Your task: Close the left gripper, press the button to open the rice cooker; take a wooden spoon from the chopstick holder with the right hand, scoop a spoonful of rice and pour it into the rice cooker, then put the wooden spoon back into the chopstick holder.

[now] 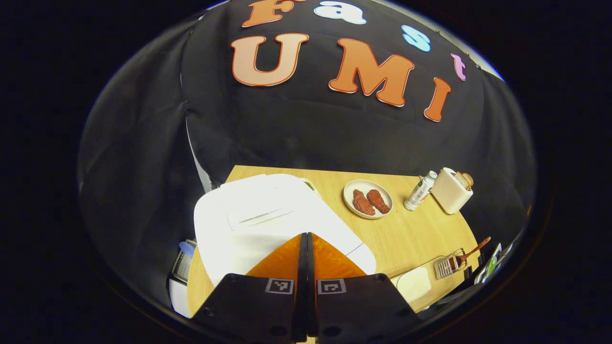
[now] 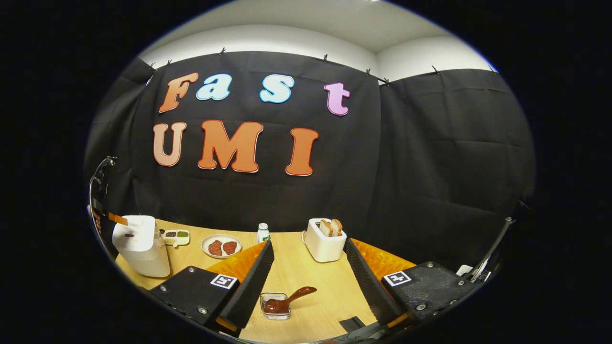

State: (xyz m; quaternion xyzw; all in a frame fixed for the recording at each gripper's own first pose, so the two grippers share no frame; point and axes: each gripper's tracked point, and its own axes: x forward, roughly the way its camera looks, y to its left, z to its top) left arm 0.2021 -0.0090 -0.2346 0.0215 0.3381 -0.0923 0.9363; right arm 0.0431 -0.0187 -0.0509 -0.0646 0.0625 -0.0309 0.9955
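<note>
The white rice cooker [image 1: 267, 215] sits with its lid down right under my left gripper [image 1: 306, 235], whose fingers are shut together with nothing between them, tips over the lid's front. In the right gripper view the cooker [image 2: 141, 246] stands far left on the table, with the left gripper [image 2: 117, 219] at its top. My right gripper [image 2: 308, 243] is open wide above the table. Below and between its fingers, a brown wooden spoon [image 2: 289, 300] rests in a small clear holder [image 2: 276, 310]. The same spoon [image 1: 473, 251] and holder [image 1: 447, 267] show far right in the left gripper view.
On the wooden table [image 2: 311, 282] stand a plate with two red pieces [image 2: 221, 246], a small bottle [image 2: 262, 232], a white toaster with bread [image 2: 325, 241] and a small divided dish [image 2: 176, 236]. A pale container [image 1: 413, 284] sits near the holder.
</note>
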